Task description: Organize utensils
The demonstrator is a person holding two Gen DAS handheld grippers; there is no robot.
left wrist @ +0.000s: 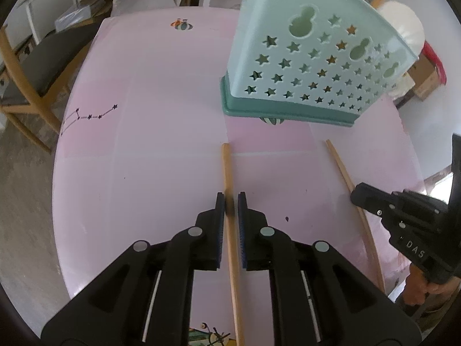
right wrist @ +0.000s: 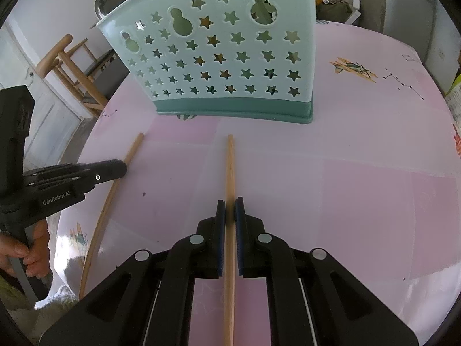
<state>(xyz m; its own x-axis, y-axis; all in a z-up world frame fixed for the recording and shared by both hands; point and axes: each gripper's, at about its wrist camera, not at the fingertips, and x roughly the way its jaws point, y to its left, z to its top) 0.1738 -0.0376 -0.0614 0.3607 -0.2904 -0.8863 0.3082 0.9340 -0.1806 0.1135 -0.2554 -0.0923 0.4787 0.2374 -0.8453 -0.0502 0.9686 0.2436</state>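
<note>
Two slender, seemingly wooden chopsticks (left wrist: 230, 248)

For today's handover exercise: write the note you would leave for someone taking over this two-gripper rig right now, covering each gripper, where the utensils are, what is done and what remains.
Left gripper: shut on the left chopstick, which lies along its fingers on the pink table.
Right gripper: shut on the right chopstick, also low over the table.
Both sticks point toward the green star-cut utensil holder, which stands upright just beyond their tips.
Done: both chopsticks gripped. A metal utensil and some wooden sticks already show above the holder's rim.
Left: lift each chopstick and drop it into the holder.
</note>
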